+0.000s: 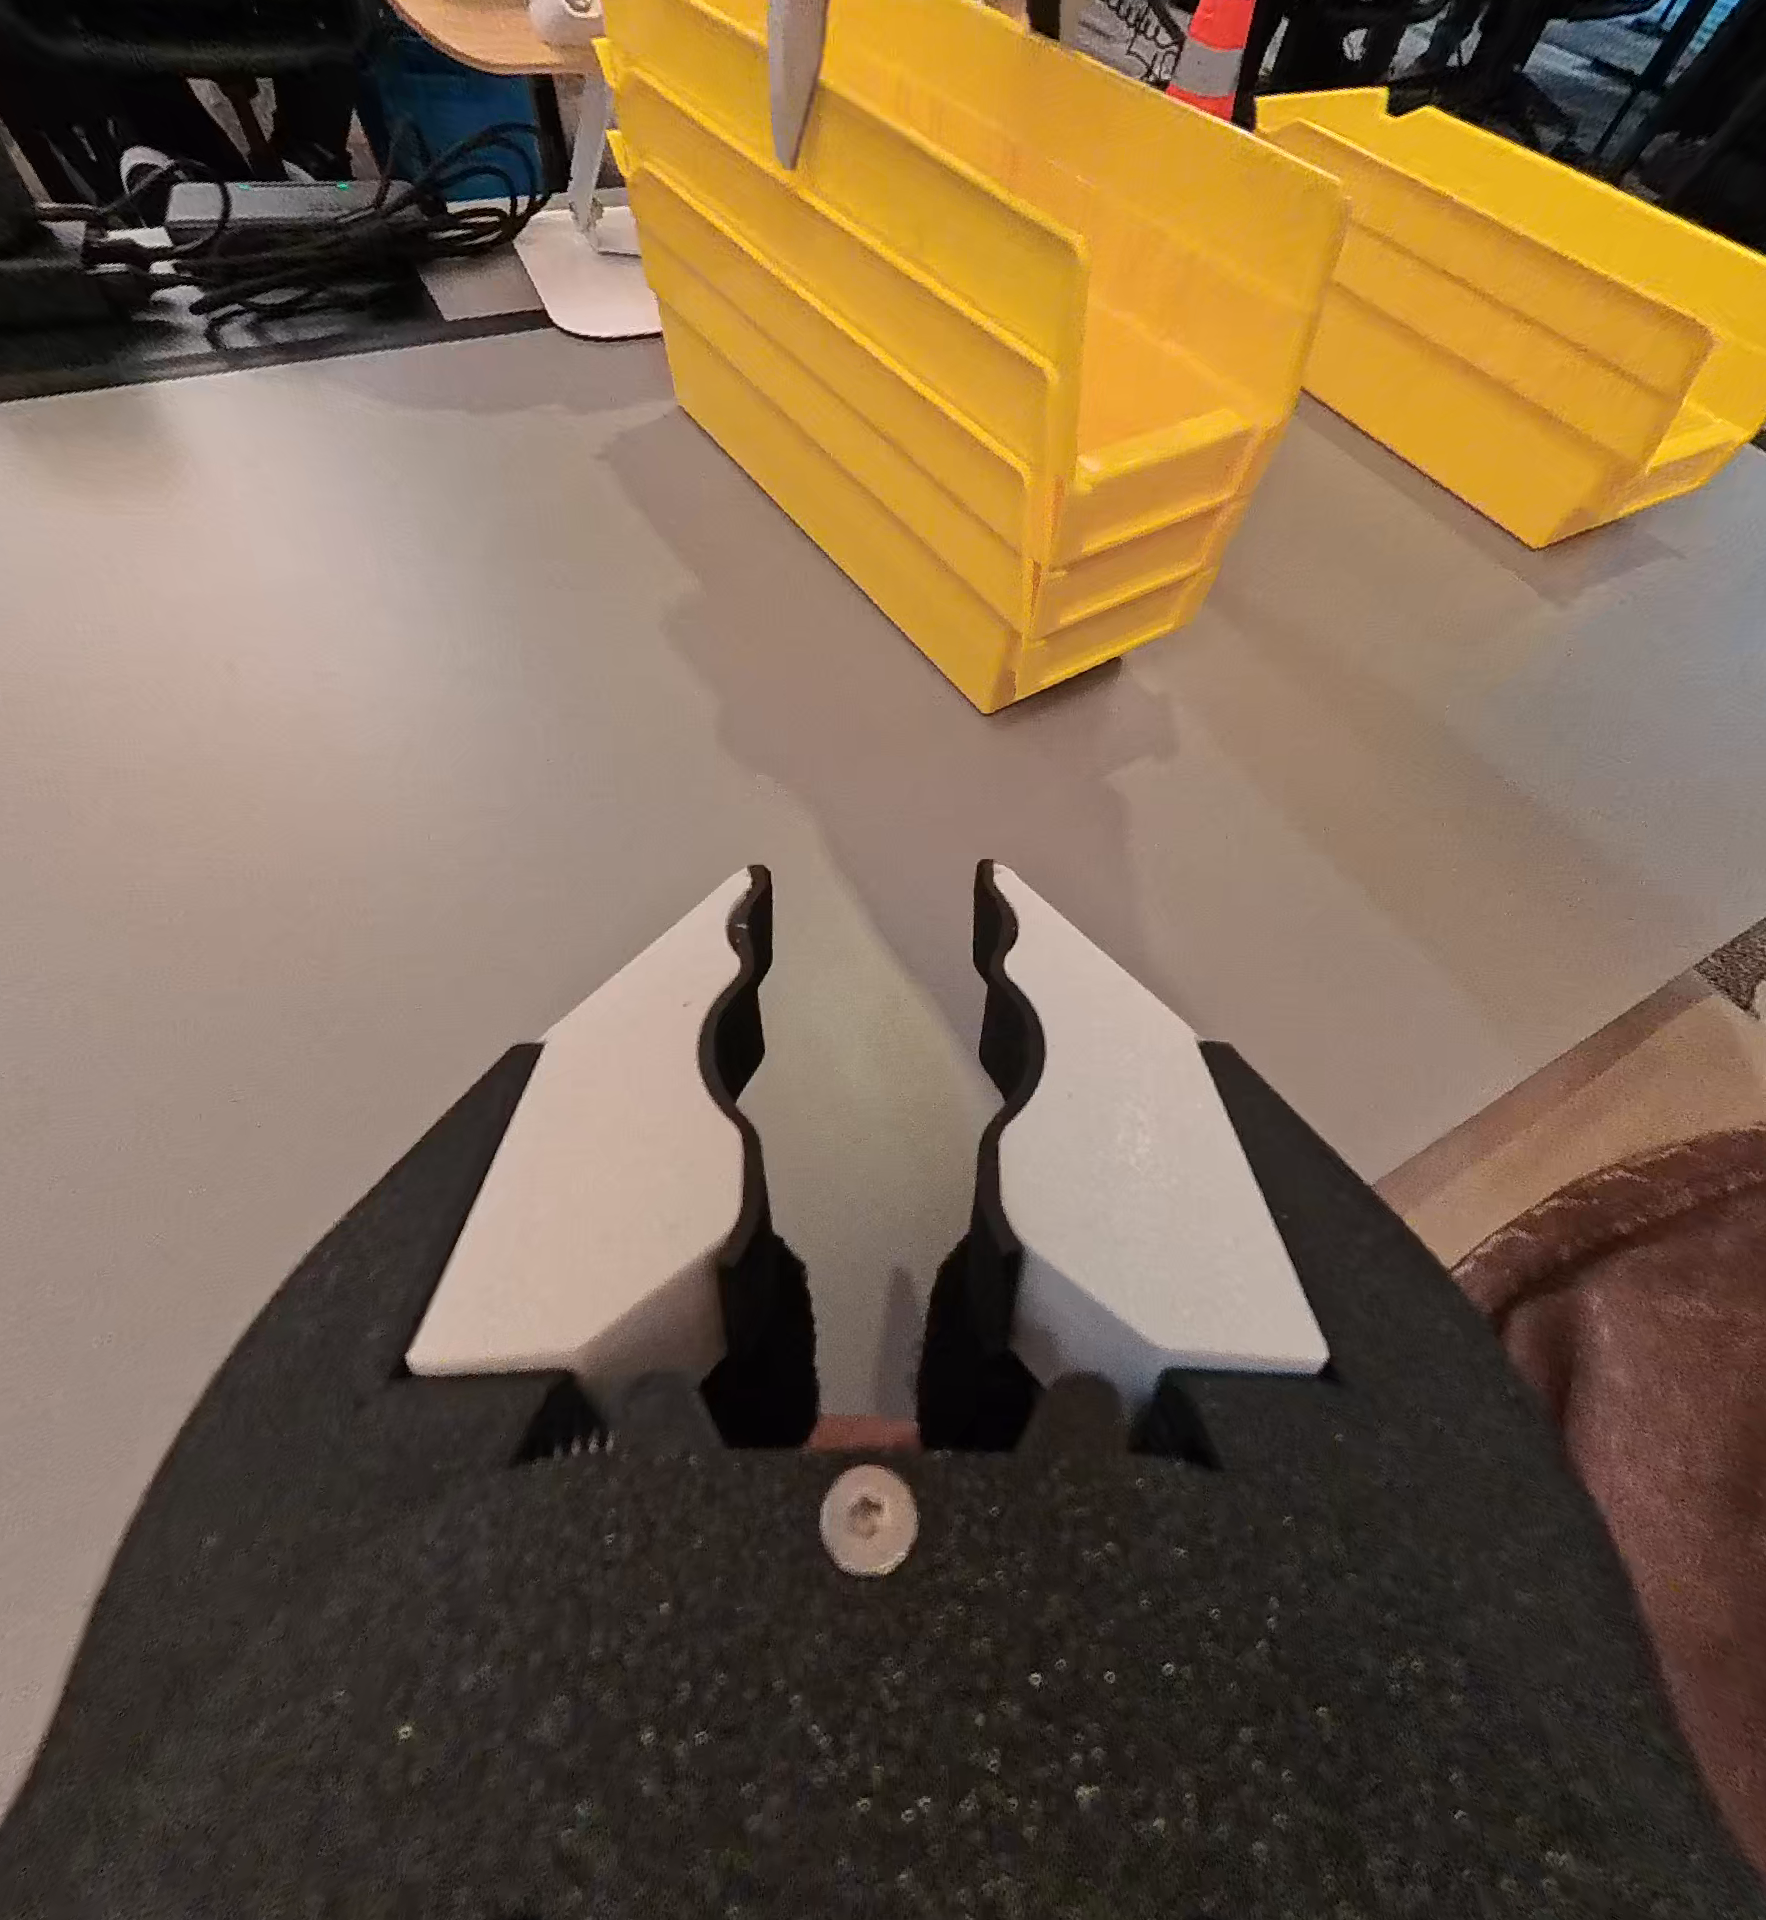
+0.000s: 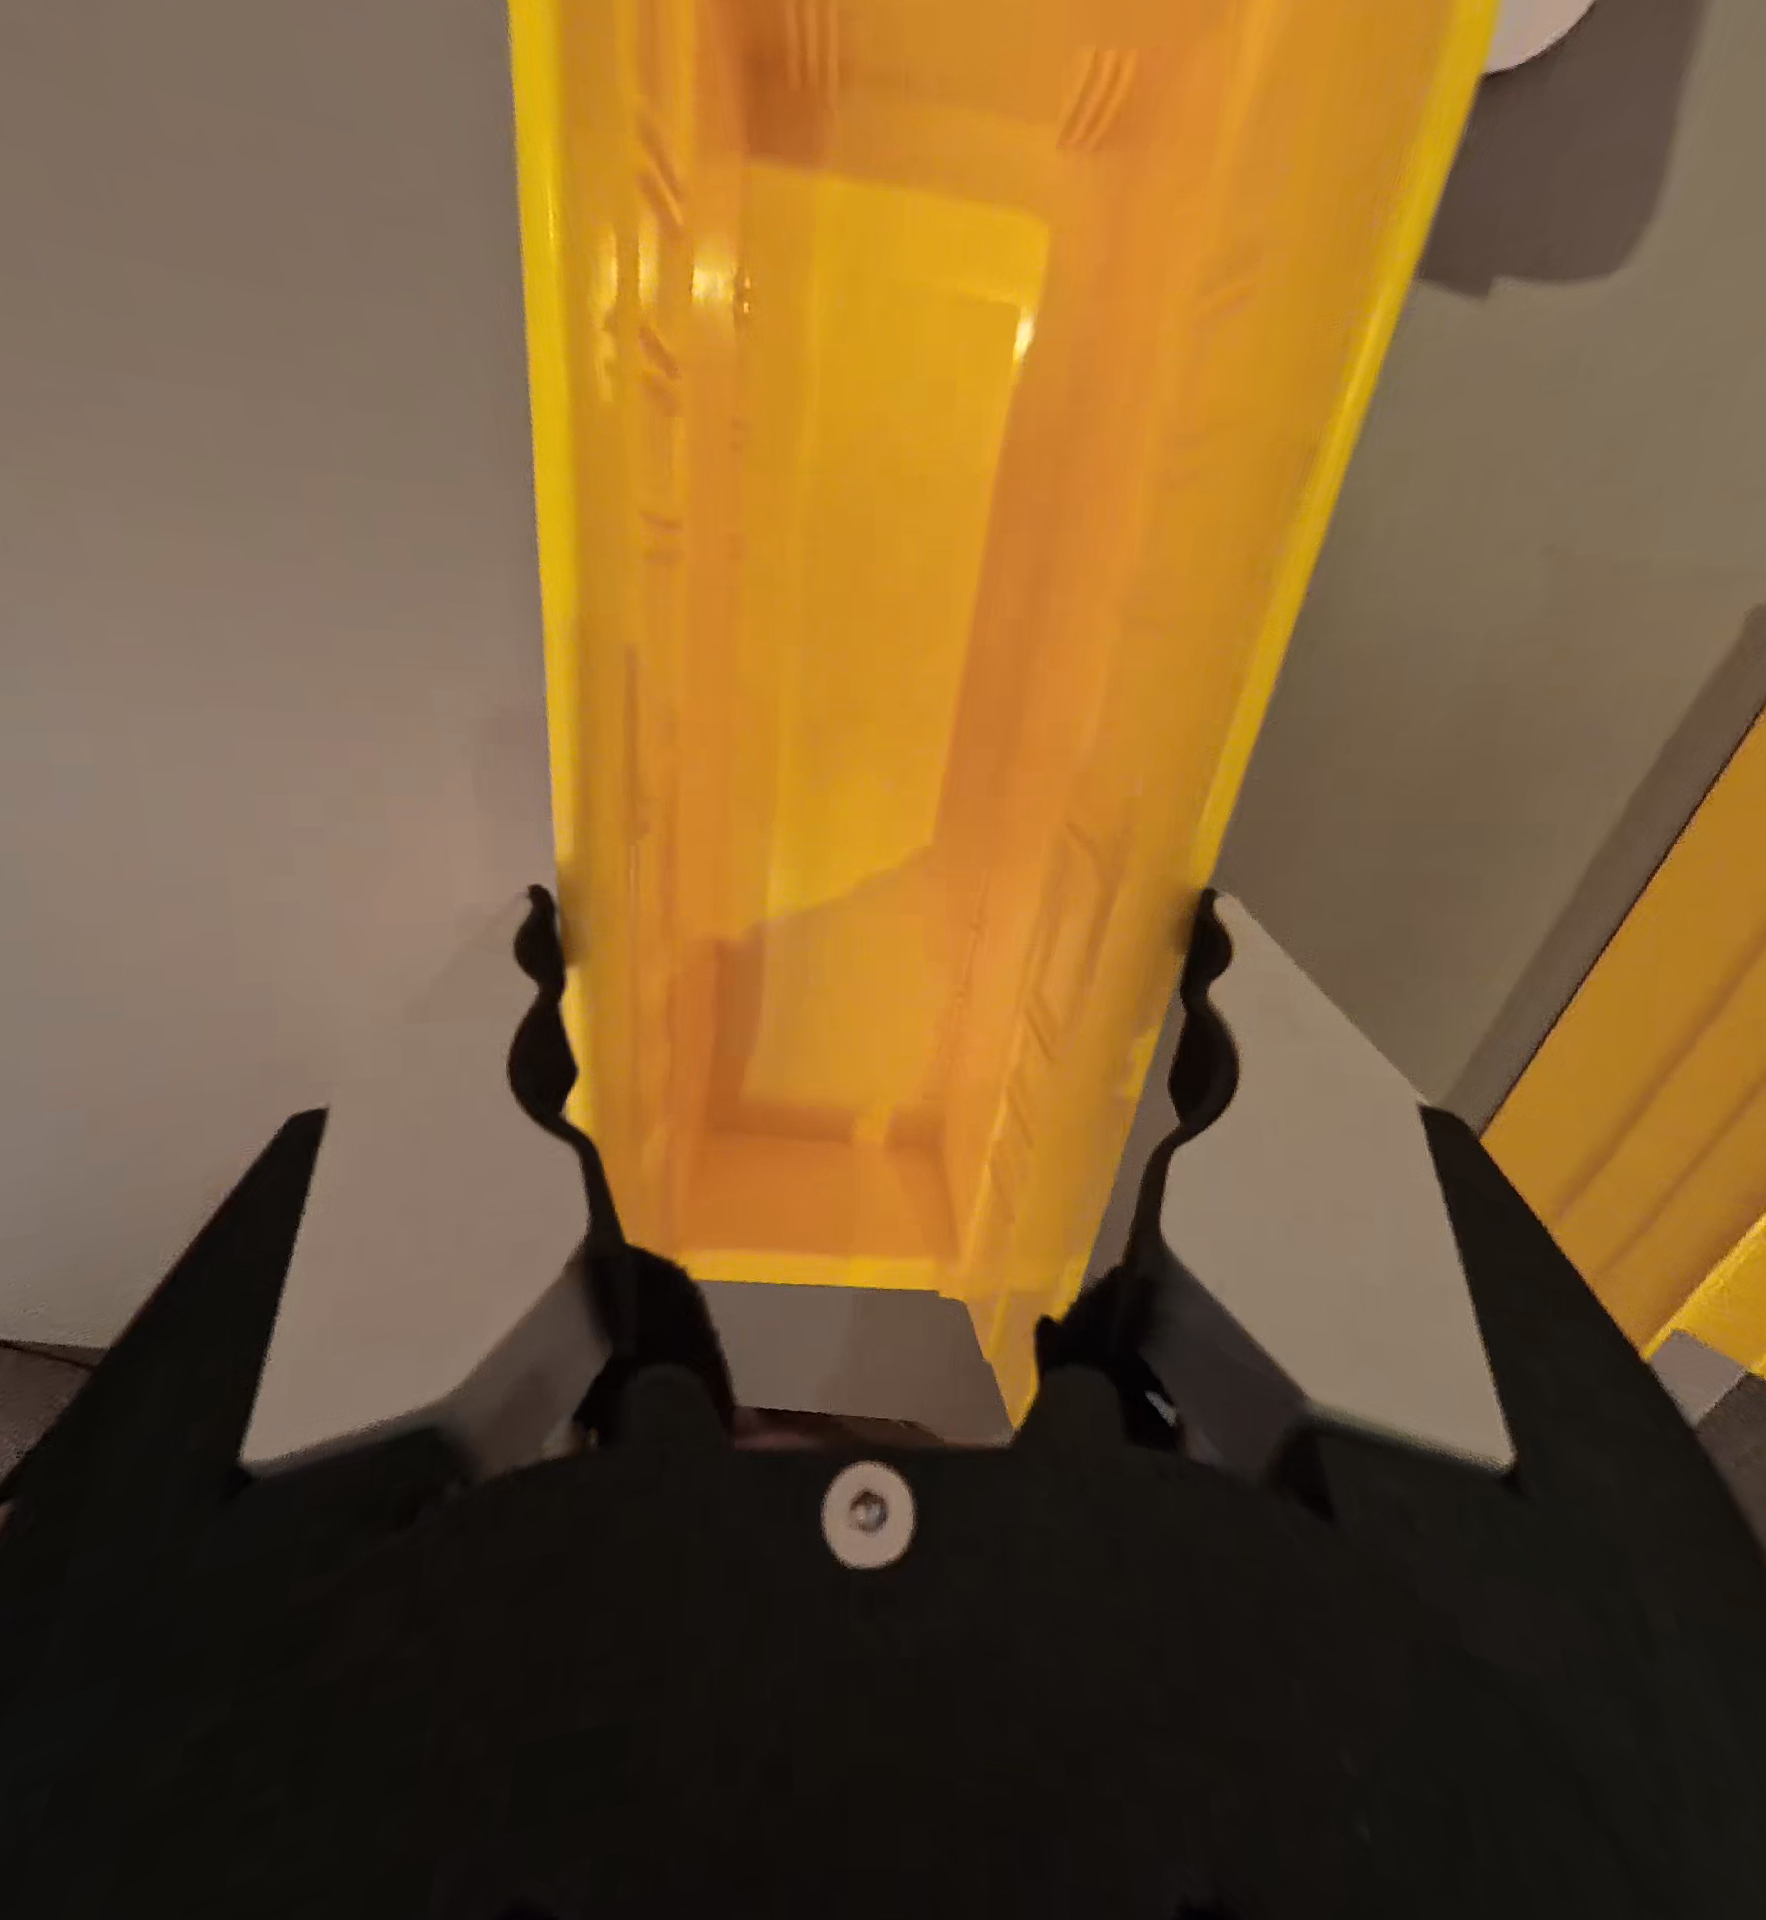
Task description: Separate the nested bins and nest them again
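A stack of three nested yellow bins (image 1: 920,416) stands on the grey table (image 1: 287,727), ahead of my left gripper (image 1: 874,883). The left gripper is open, empty and low over the table, well short of the stack. My right gripper (image 2: 874,914) looks down into the top bin (image 2: 858,623). Its jaws straddle the bin's width, and its fingertips (image 2: 541,935) press on the outer side walls. One of its grey fingers (image 1: 794,83) shows in the left wrist view against the stack's side wall. A separate yellow bin (image 1: 1544,332) stands to the right and also shows in the right wrist view (image 2: 1689,1039).
Black cables and a power brick (image 1: 266,218) lie at the back left next to a white stand base (image 1: 593,281). An orange cone (image 1: 1211,52) stands behind the bins. The table's edge (image 1: 1585,1018) runs along the right. A brown sleeve (image 1: 1689,1455) is at lower right.
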`<action>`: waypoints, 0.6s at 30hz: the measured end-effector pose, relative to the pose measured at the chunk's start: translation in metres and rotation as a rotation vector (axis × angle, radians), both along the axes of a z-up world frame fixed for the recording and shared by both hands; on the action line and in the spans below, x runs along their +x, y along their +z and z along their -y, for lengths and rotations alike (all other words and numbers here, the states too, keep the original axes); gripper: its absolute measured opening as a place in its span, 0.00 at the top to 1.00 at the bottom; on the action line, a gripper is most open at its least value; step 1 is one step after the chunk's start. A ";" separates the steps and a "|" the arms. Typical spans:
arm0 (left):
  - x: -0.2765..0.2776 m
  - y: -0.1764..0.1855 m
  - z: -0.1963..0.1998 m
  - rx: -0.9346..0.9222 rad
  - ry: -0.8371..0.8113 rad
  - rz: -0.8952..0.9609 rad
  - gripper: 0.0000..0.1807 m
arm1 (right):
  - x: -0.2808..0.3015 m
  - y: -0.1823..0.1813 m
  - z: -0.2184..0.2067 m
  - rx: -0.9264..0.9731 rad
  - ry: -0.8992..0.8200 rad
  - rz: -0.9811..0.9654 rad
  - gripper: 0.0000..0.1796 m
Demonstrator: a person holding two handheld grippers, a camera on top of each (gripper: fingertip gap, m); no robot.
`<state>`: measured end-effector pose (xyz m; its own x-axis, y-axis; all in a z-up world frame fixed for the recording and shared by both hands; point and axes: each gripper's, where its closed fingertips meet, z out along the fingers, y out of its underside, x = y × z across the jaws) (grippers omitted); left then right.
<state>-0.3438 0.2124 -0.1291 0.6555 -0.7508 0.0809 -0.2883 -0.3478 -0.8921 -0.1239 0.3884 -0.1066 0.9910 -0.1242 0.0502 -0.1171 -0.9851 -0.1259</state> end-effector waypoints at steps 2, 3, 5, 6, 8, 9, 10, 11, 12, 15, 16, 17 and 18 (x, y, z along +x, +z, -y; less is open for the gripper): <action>-0.002 0.000 -0.003 -0.009 0.008 0.009 0.80 | 0.001 0.003 -0.002 0.008 -0.002 0.004 0.43; -0.002 -0.001 -0.004 -0.015 0.009 0.010 0.80 | 0.001 0.004 0.000 0.008 -0.009 0.002 0.45; -0.002 -0.001 -0.005 -0.024 0.009 0.014 0.80 | 0.001 0.005 0.007 -0.017 -0.022 0.003 0.49; -0.001 -0.002 -0.005 -0.027 0.006 0.016 0.80 | 0.000 0.006 0.012 -0.035 -0.026 0.003 0.50; 0.002 -0.001 -0.003 -0.027 -0.002 0.016 0.80 | 0.000 0.007 0.021 -0.055 -0.021 0.001 0.51; 0.003 -0.001 -0.002 -0.024 -0.007 0.014 0.80 | 0.001 0.007 0.025 -0.059 -0.021 -0.002 0.51; 0.005 -0.001 0.000 -0.020 -0.013 0.010 0.80 | 0.002 0.008 0.029 -0.062 -0.020 -0.006 0.51; 0.006 -0.001 0.002 -0.014 -0.019 0.006 0.80 | 0.005 0.008 0.033 -0.060 -0.026 -0.011 0.51; 0.008 0.000 0.004 -0.009 -0.024 0.003 0.80 | 0.008 0.009 0.036 -0.056 -0.039 -0.015 0.51; 0.012 -0.001 0.007 0.004 -0.037 -0.013 0.80 | 0.017 0.014 0.041 -0.035 -0.080 -0.030 0.51; 0.013 -0.002 0.007 0.007 -0.040 -0.020 0.80 | 0.019 0.016 0.041 -0.034 -0.087 -0.035 0.51; 0.013 -0.003 0.007 0.007 -0.041 -0.025 0.80 | 0.020 0.017 0.042 -0.038 -0.089 -0.038 0.51; 0.013 -0.004 0.007 0.005 -0.040 -0.027 0.80 | 0.020 0.020 0.042 -0.042 -0.087 -0.039 0.51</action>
